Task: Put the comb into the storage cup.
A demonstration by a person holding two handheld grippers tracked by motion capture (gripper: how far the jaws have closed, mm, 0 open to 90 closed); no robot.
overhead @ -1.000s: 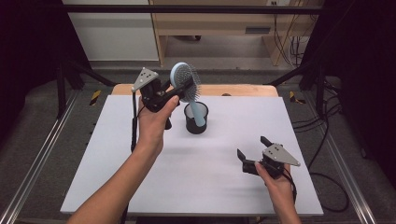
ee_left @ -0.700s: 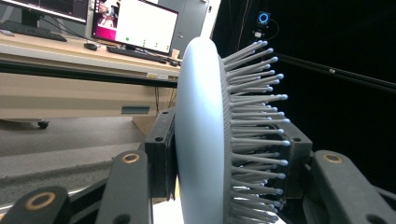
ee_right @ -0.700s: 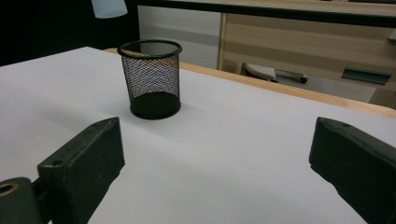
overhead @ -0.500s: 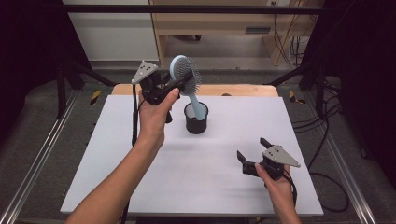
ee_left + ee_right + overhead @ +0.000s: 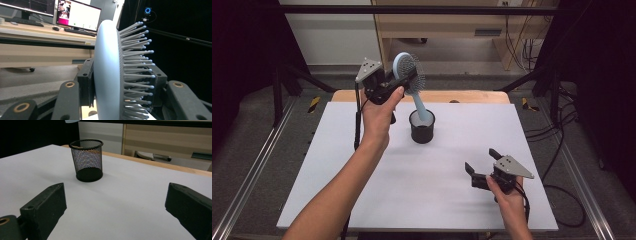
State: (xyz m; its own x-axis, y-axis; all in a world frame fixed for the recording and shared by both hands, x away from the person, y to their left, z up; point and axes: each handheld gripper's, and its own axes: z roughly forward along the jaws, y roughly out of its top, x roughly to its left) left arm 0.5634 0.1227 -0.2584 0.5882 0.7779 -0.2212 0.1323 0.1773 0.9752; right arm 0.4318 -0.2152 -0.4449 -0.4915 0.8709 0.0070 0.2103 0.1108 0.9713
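A pale blue hairbrush (image 5: 404, 63) with grey bristles hangs head-up over the back of the white table top (image 5: 332, 175). My left gripper (image 5: 400, 82) is shut across its oval head. In the left gripper view the head (image 5: 107, 65) stands edge-on between the pads, bristles pointing right. The handle (image 5: 421, 107) slants down toward a black mesh cup (image 5: 422, 131). In the right gripper view the cup (image 5: 87, 160) stands empty, with the handle tip (image 5: 71, 121) above its rim. My right gripper (image 5: 482, 161) rests open near the front right, facing the cup, nothing between its jaws (image 5: 115, 202).
A wooden strip (image 5: 472, 96) runs along the table's far edge, with a wooden bench (image 5: 437, 30) behind it. Metal rails (image 5: 252, 170) flank the table and cables (image 5: 557, 150) lie at the right. Monitors (image 5: 77, 15) stand on a desk in the left gripper view.
My left hand has lifted the hairbrush upward, drawing its handle up out of the mesh cup. The right gripper has stayed in place, still open.
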